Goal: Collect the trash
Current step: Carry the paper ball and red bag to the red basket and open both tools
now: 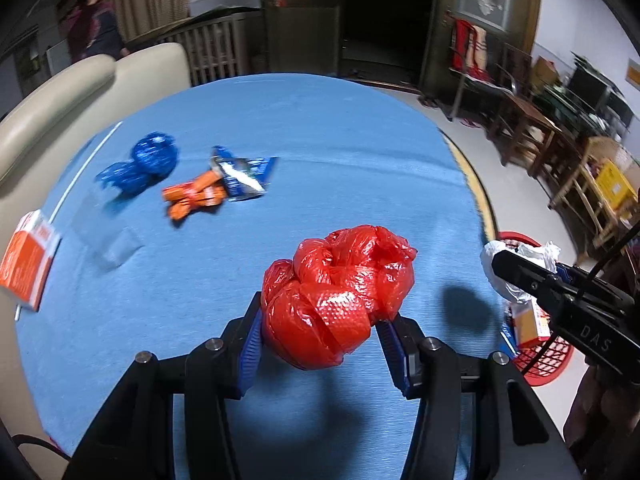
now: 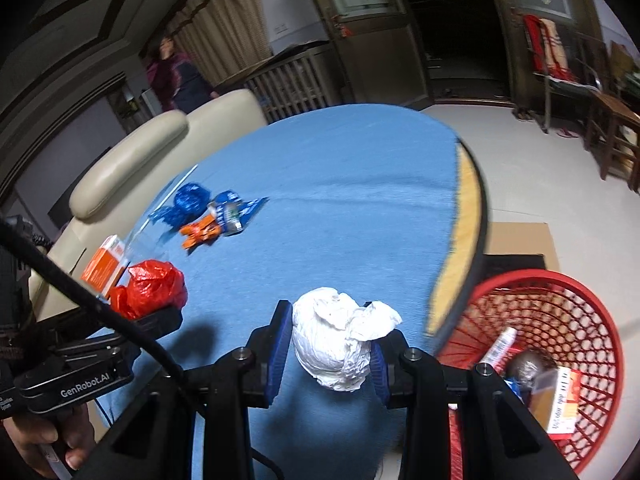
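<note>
My left gripper [image 1: 320, 336] is shut on a crumpled red plastic bag [image 1: 340, 300], held above the blue tablecloth [image 1: 320, 128]. My right gripper [image 2: 328, 344] is shut on a white crumpled wad [image 2: 340, 340] near the table's right edge, beside the red mesh basket [image 2: 580, 312] on the floor. In the right wrist view the left gripper and its red bag [image 2: 152, 288] show at the left. In the left wrist view the right gripper [image 1: 520, 276] shows at the right edge with the white wad [image 1: 520, 264] over the basket [image 1: 552, 360].
On the cloth lie a blue crumpled bag [image 1: 148, 164], an orange wrapper [image 1: 192, 200], a blue-silver wrapper [image 1: 240, 176] and an orange box [image 1: 28, 260]. The basket holds a box [image 2: 560, 404], a tube and other trash. A cream sofa [image 1: 60, 92] borders the table; a person stands far back.
</note>
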Available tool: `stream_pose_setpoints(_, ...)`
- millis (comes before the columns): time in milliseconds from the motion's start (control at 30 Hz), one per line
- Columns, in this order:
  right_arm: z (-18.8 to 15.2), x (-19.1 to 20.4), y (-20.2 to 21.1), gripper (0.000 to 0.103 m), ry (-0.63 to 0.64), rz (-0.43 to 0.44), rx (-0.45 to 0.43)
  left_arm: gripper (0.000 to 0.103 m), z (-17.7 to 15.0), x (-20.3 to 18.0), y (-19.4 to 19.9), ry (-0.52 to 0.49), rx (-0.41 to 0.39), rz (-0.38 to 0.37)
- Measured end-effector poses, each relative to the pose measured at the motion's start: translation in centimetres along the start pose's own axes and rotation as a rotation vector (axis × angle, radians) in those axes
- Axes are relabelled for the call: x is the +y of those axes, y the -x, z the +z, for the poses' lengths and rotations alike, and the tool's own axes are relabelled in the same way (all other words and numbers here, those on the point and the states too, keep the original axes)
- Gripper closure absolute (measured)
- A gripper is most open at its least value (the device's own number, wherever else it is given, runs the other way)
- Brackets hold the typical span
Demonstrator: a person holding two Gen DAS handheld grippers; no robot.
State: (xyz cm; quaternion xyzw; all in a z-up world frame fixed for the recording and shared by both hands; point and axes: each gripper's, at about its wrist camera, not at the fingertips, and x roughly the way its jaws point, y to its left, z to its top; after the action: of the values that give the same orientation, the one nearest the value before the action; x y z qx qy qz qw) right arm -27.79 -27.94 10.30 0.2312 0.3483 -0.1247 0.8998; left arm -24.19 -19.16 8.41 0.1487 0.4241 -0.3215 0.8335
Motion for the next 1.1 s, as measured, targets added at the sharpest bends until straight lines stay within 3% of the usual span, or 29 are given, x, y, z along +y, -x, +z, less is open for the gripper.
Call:
stream_pose_setpoints(633,-1.5,-8.2,4.2,0.065,-0.125,-0.131,-0.033,0.048,2.5,-9.1,-1.0,-0.127,0.017,-0.160)
stream_pose_setpoints(1100,-4.3,-16.2,7.0,0.065,-0.273,-0.271,-0.017,0.048,2.6,-17.7,-2.2,-0.301,0.057,-0.274)
